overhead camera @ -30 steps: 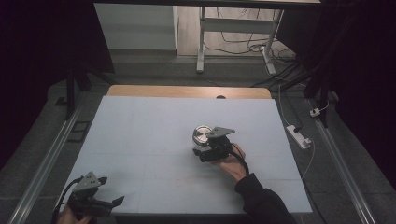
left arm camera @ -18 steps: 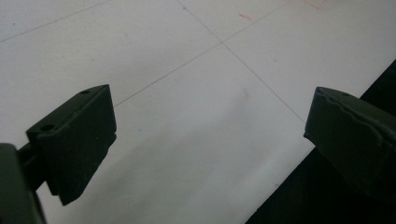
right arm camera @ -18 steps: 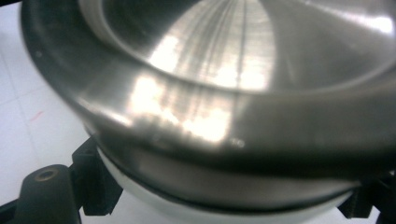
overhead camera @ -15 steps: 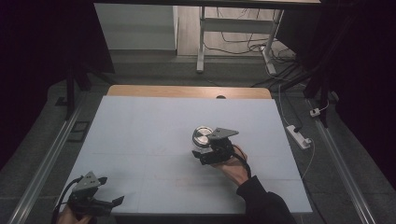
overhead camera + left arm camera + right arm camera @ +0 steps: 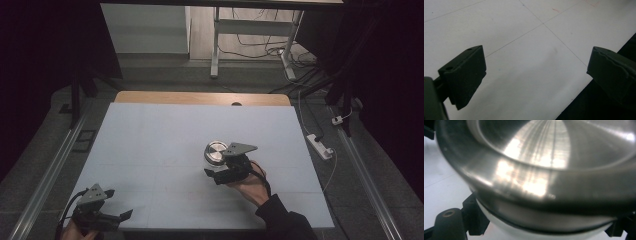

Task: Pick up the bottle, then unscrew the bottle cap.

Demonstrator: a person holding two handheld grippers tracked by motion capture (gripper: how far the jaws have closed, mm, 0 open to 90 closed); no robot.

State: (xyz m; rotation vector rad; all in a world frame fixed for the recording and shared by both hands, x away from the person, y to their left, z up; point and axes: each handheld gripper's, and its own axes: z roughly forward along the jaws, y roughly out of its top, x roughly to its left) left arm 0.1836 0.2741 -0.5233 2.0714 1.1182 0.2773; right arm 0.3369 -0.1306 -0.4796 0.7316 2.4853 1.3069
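Right gripper [image 5: 212, 174] clamped on steel bowl [image 5: 216, 150], seemingly lifted, left gripper [image 5: 121, 216] open

table [image 5: 165, 135]: in the middle of the room, its far edge toward a desk frame [image 5: 216, 45] that stands on the floor beyond it.
metal bowl [image 5: 216, 151]: over the table, a little right of centre, nearer the person's edge than the far one.
right gripper [image 5: 212, 174]: just in front of the metal bowl, on the person's side, closed on its near rim.
right hand [image 5: 250, 185]: behind that gripper, reaching in from the near right.
left gripper [image 5: 120, 216]: at the near left corner of the table, jaws apart over bare surface, well apart from the bowl.
power strip [image 5: 320, 146]: on the floor, right of the table.
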